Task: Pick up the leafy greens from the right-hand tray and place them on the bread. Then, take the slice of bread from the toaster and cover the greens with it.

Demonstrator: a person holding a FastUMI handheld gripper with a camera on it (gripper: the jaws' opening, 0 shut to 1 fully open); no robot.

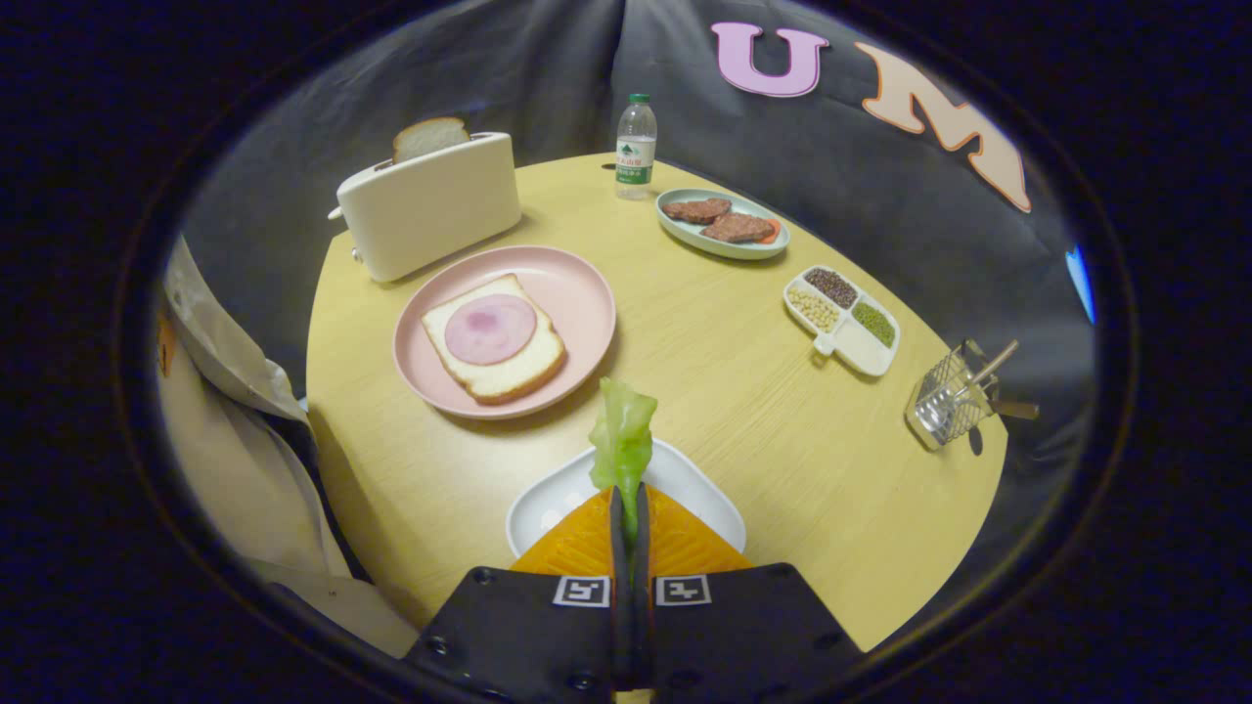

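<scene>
Round wooden table point(743, 391) stands before dark cloth. Gripper point(626, 508) is clamped on the leafy greens point(622, 440), both fingers pressing the leaf, held above a white tray point(558, 504). Beyond, a pink plate point(577, 284) carries bread point(514, 376) topped with ham point(489, 329). Further back, a toaster point(430, 205) holds a bread slice point(430, 137).

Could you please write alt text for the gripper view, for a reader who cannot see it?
The claw is shut on a green leaf, held above a white tray on a round wooden table. Beyond it, a pink plate holds bread topped with ham; farther back, a toaster holds another slice.
</scene>
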